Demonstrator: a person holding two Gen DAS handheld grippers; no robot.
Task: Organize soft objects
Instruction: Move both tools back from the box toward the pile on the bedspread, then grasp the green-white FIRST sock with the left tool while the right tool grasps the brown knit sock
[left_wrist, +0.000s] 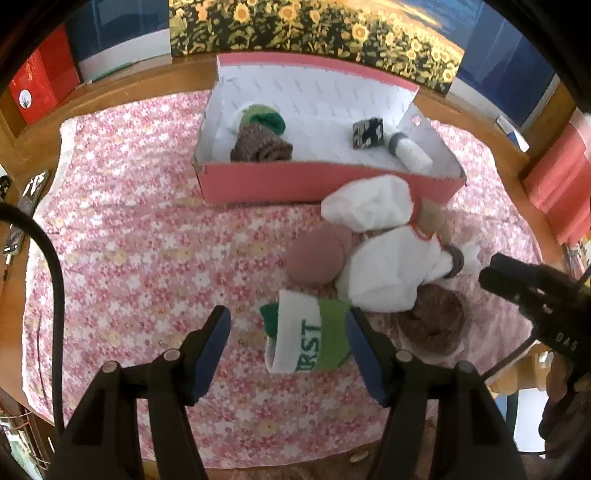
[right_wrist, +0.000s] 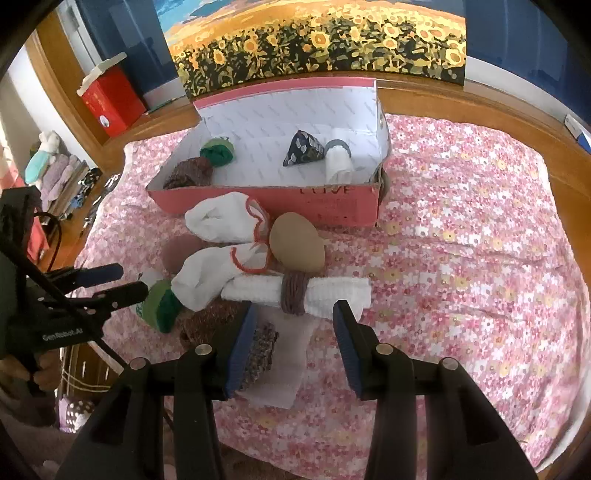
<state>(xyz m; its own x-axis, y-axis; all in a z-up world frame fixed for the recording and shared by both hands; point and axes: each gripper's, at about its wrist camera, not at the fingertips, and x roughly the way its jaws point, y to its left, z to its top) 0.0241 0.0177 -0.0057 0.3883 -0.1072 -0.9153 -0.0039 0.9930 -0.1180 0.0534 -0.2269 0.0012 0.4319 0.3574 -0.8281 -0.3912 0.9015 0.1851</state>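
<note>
A pink box (left_wrist: 295, 182) (right_wrist: 258, 199) with a white lining stands on the flowered cloth and holds a brown roll (left_wrist: 262, 147), a green roll (left_wrist: 267, 117), a dark patterned bundle (left_wrist: 367, 133) and a white roll (left_wrist: 412, 151). A pile of rolled socks lies in front of it. My left gripper (left_wrist: 288, 341) is open around a green-and-white sock (left_wrist: 314, 338), not touching it. My right gripper (right_wrist: 293, 332) is open just before a white roll with a purple band (right_wrist: 295, 291). White socks (right_wrist: 218, 218), a tan ball (right_wrist: 297, 242) and a brown knit (left_wrist: 436, 321) lie close by.
The flowered pink cloth (right_wrist: 461, 240) covers a wooden table (left_wrist: 155, 85). A sunflower painting (right_wrist: 317, 40) leans behind the box. A red box (right_wrist: 110, 98) stands at the back left. Clutter lies off the table's left edge (right_wrist: 59, 173).
</note>
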